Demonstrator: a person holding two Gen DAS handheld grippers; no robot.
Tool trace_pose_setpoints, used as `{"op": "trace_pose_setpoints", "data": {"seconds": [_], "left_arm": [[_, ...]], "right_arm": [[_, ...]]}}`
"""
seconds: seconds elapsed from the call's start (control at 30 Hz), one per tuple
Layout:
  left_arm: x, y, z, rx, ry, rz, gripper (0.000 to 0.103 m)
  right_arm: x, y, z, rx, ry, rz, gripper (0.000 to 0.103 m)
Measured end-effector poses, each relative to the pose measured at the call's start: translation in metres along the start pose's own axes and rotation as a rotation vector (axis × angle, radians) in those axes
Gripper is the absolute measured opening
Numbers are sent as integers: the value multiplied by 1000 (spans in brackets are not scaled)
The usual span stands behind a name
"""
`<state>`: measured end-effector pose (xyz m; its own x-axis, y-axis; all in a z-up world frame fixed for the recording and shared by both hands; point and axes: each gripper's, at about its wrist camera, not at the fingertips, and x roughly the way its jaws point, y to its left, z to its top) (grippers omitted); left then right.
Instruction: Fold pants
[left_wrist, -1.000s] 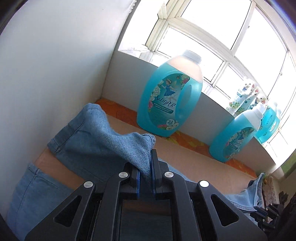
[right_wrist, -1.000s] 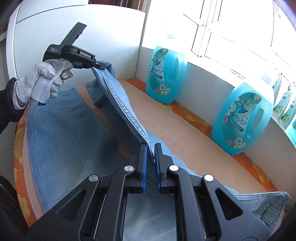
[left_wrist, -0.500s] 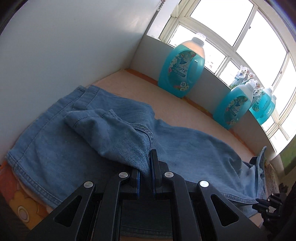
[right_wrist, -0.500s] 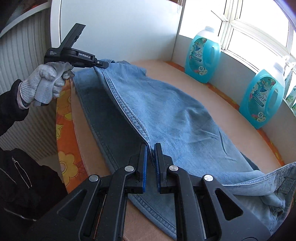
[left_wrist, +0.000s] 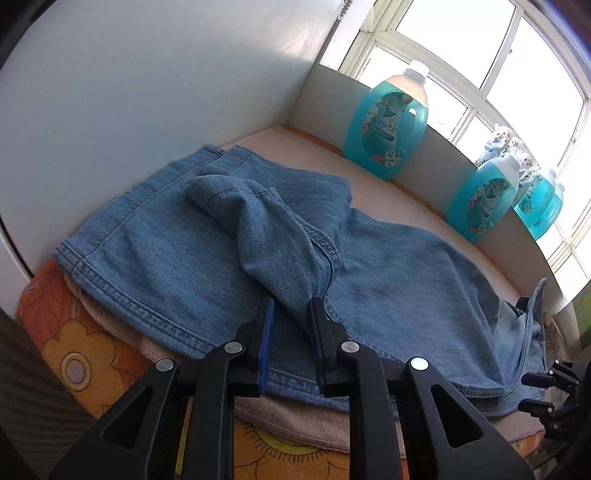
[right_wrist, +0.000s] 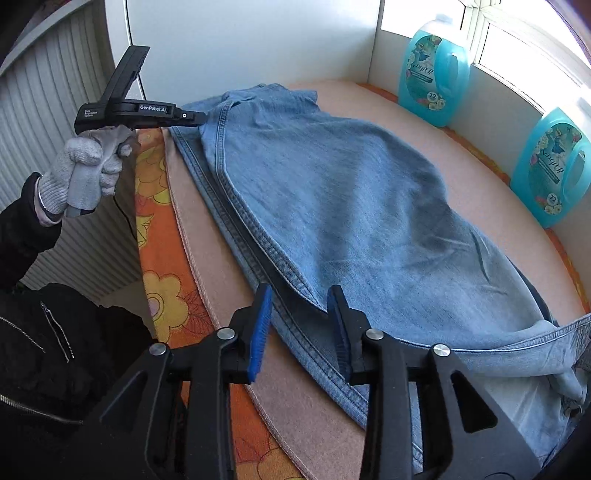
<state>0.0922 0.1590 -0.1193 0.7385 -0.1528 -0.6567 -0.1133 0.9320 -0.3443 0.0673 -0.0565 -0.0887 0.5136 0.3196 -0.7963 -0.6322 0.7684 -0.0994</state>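
Blue jeans lie folded lengthwise on a beige pad. In the left wrist view a raised ridge of denim runs down into my left gripper. Its jaws are opening: the cloth lies loose between them, with a gap on the left pad's side. In the right wrist view my right gripper is opening too, and the seamed edge of the jeans lies between its blue pads without being pressed. The same view shows the left gripper at the far hem, held by a gloved hand.
Blue detergent bottles stand along the window ledge wall, also in the right view. A white panel closes the far end. An orange flowered cloth hangs over the near edge. A black jacket is at lower left.
Both grippers came down and towards the near edge, laying the lifted denim flat over the rest of the jeans. Both sets of jaws, shut on the cloth before, now stand apart.
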Motion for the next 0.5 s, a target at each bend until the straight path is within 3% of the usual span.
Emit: {"op": "trace_pose_setpoints", "data": {"seconds": [0.07, 0.17, 0.27, 0.5], "left_arm": [[-9, -6, 2, 42, -34, 30, 28], [-12, -17, 12, 89, -50, 28, 50], [-2, -31, 27, 103, -37, 11, 50], [43, -29, 48, 136, 42, 50, 50]], "right_arm": [[-4, 3, 13, -18, -32, -7, 49], [-5, 1, 35, -13, -73, 5, 50], [-2, -5, 61, -3, -120, 24, 50], [21, -30, 139, 30, -197, 75, 51]]}}
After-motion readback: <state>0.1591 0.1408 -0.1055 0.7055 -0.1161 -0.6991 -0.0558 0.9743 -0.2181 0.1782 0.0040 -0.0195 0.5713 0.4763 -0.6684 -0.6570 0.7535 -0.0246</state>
